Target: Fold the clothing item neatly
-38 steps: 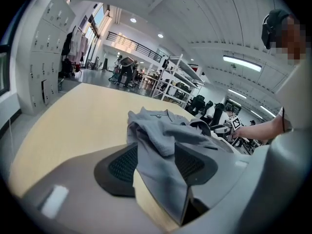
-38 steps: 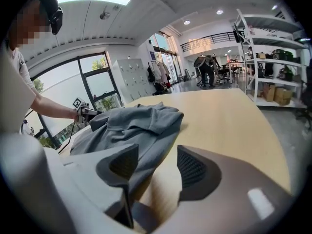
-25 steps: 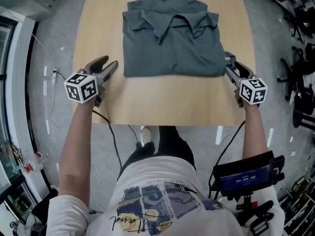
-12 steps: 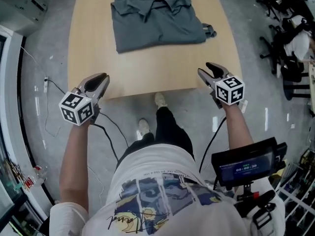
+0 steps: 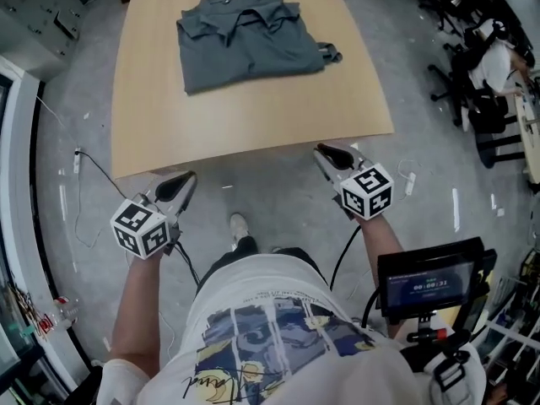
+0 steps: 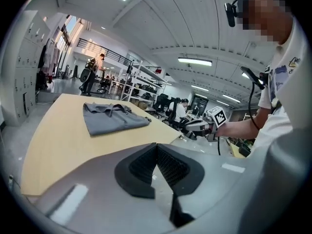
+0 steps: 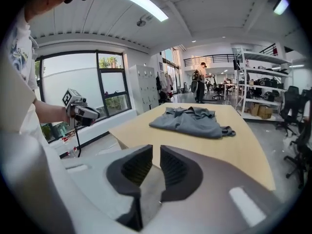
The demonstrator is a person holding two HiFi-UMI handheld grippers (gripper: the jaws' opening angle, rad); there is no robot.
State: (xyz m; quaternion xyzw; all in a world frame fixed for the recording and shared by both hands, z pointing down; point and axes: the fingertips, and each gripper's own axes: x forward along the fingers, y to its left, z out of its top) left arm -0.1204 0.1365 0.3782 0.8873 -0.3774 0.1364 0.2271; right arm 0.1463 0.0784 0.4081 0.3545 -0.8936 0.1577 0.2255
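A grey polo shirt [image 5: 245, 40] lies folded, collar up, on the far half of the tan table [image 5: 253, 116]; it also shows in the left gripper view [image 6: 114, 118] and the right gripper view [image 7: 190, 121]. Both grippers hang over the floor in front of the table's near edge, well apart from the shirt. My left gripper [image 5: 181, 184] has just been closing and is shut, its pads meeting with nothing between them [image 6: 157, 145]. My right gripper [image 5: 325, 153] has also just been closing; a narrow empty gap remains between its pads [image 7: 156, 147].
Grey floor surrounds the table. Office chairs [image 5: 481, 99] stand at the right. A cable [image 5: 84, 167] trails over the floor at the left. A small screen [image 5: 430, 281] hangs at the person's right hip. Shelves and people stand far behind the table.
Both grippers have drawn back from the shirt's sides, off the table to beyond its near edge, and their jaws have narrowed. The folded shirt stays where it lay.
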